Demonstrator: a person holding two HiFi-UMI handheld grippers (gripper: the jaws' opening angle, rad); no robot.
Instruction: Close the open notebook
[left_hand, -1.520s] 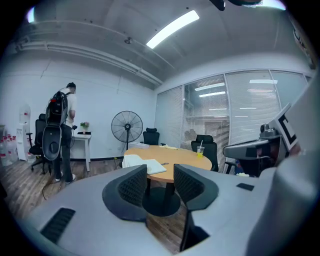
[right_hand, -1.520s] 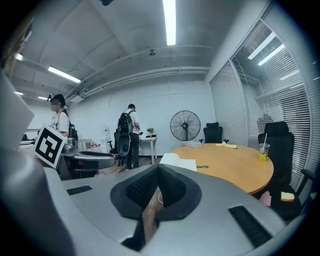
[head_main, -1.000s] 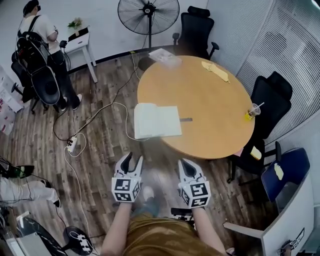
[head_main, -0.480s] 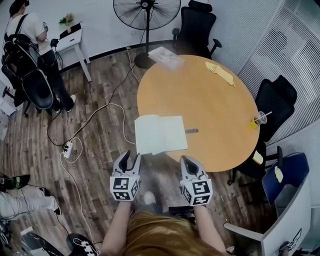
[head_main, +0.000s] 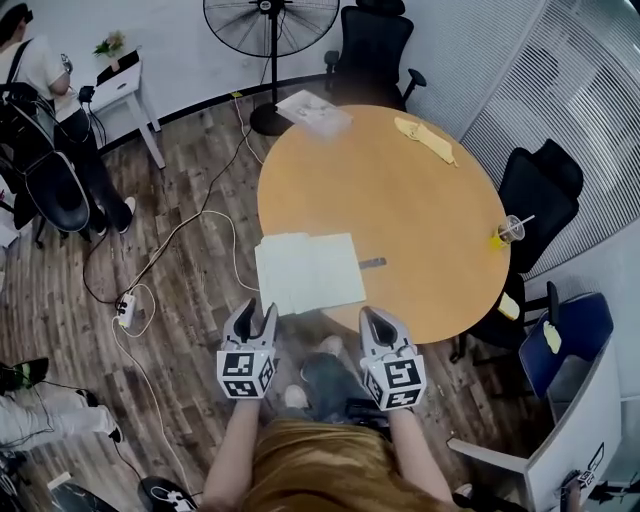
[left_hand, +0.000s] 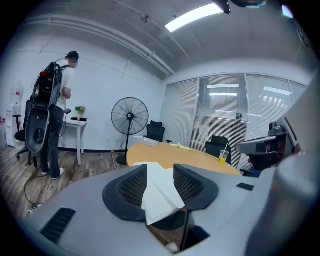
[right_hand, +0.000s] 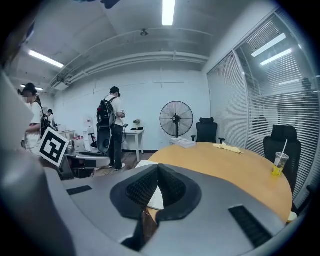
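Observation:
The open notebook (head_main: 308, 270) lies flat with white pages up, at the near left edge of the round wooden table (head_main: 420, 190). My left gripper (head_main: 258, 312) is open, just short of the notebook's near left corner. In the left gripper view the notebook (left_hand: 159, 192) shows through the gap of that gripper (left_hand: 160, 168), with nothing held. My right gripper (head_main: 373, 320) is shut and empty, by the table's near edge, right of the notebook. In the right gripper view, the right gripper (right_hand: 157, 166) has its tips together, with a strip of the notebook (right_hand: 156, 199) beyond.
A small dark pen-like object (head_main: 372, 263) lies just right of the notebook. On the table are a yellow drink cup (head_main: 508, 230), a yellow cloth (head_main: 425, 140) and a paper stack (head_main: 312, 110). Black chairs (head_main: 535, 195) ring it. A fan (head_main: 270, 20), floor cables (head_main: 125, 308) and a person (head_main: 40, 90) are at left.
Both grippers have come forward toward the table; the gap to the notebook's near edge has closed. Neither gripper's jaws have changed.

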